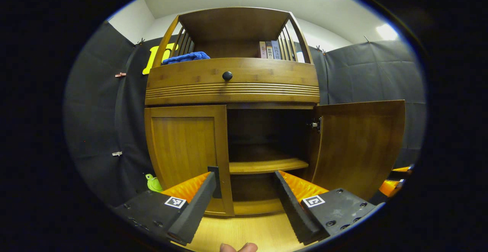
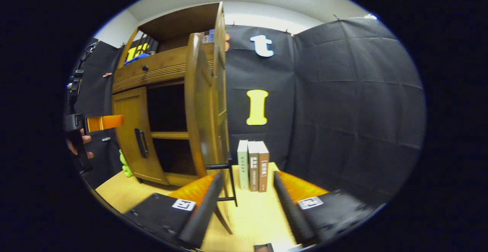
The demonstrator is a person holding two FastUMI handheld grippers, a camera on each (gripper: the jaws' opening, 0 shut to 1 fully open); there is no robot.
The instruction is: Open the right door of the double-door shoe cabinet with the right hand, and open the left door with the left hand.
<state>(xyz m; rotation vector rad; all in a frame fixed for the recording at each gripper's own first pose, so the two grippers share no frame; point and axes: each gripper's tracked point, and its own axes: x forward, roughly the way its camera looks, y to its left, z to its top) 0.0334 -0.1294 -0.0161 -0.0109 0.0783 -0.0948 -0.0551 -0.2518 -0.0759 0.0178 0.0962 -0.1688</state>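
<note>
Shoe cabinet with right door swung open, left door closed.
Left gripper faces the left door's handle, fingers apart; right gripper, fingers spread, flanks the right door's handle.

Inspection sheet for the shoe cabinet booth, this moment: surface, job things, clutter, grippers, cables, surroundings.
Surface: light wooden floor, bare in front of the cabinet.
Job's things: shoe cabinet; right door swung open, left door closed, its handle by the left gripper's finger.
Clutter: blue cloth and books on the top shelf; three books upright on the floor beside the cabinet; green toy at its left.
Grippers: left gripper open, at the left door's handle; right gripper open, beside the open door's handle.
Cables: nothing seen.
Surroundings: black cloth wall, white ceiling.
</note>
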